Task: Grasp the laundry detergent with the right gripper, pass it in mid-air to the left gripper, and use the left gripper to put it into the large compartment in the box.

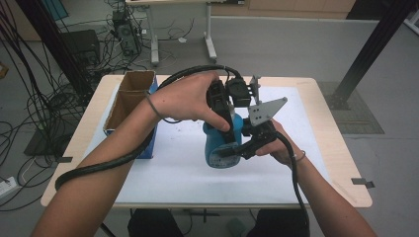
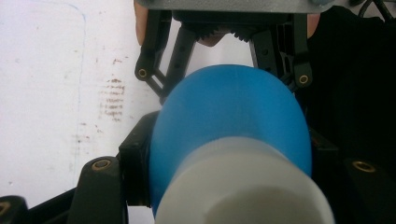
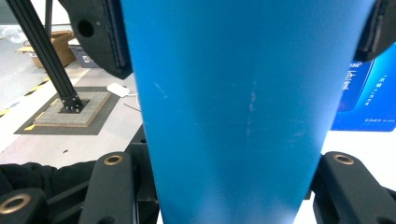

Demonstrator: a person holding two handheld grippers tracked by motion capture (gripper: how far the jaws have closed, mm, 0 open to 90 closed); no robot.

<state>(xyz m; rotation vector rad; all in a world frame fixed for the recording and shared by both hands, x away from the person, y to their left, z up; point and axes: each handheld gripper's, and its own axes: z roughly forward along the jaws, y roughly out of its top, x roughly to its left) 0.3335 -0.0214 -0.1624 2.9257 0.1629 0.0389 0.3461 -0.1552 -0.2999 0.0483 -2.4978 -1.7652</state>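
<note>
1. A blue bottle (image 1: 221,143) with a white cap (image 2: 243,186) is held above the bench (image 1: 316,148).
2. It is pinched between the left hand-held gripper (image 1: 230,121) and the right hand-held gripper (image 1: 242,145), both clamped on its smooth body.

The bottle (image 1: 221,143) sits mid-bench (image 1: 316,98), between the left hand-held gripper (image 1: 232,118) above and the right hand-held gripper (image 1: 247,145) at its right; the cardboard box (image 1: 129,106) stands left.

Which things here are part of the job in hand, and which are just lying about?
In the job:
blue bottle with its white cap
left gripper, shut on it
right gripper, shut on it

Lying about:
cardboard box
white mat
table
</note>
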